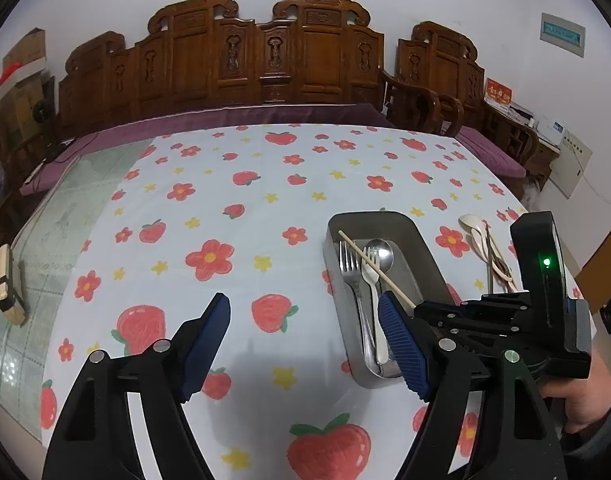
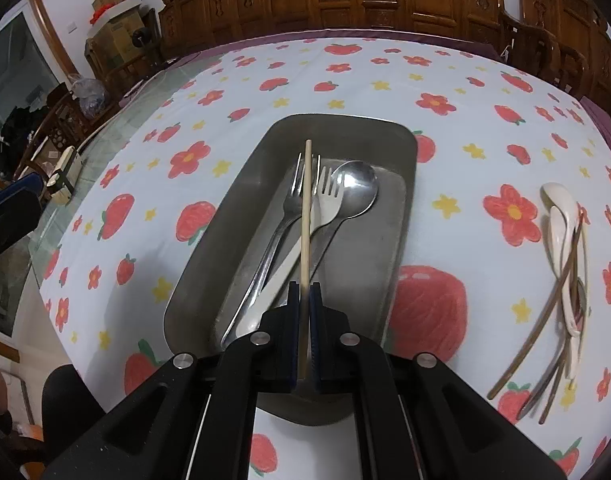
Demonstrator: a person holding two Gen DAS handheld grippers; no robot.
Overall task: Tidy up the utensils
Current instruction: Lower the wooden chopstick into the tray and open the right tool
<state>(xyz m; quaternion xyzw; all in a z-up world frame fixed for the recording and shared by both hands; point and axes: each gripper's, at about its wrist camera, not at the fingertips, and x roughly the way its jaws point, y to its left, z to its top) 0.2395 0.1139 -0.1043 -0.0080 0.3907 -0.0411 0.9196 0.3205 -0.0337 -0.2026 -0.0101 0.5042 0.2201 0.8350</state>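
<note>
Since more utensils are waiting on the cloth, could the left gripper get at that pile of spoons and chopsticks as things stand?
Probably not directly. The left gripper is open and free, but the metal tray and the right gripper, shut on a chopstick, lie between it and the pile.

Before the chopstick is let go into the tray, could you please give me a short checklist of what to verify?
1. Right hand-held gripper shut firmly on the light chopstick: ok.
2. Chopstick lies over the metal tray, its far end inside the rim: ok.
3. Chopstick touching the utensils below: cannot tell.
4. Tray already holds the metal fork, white fork and metal spoon, with bare floor on the right: ok.
5. Left hand-held gripper open, holding nothing, beside the tray: ok.
6. Remaining utensils on the cloth right of the tray, not yet sorted: not ok.
</note>
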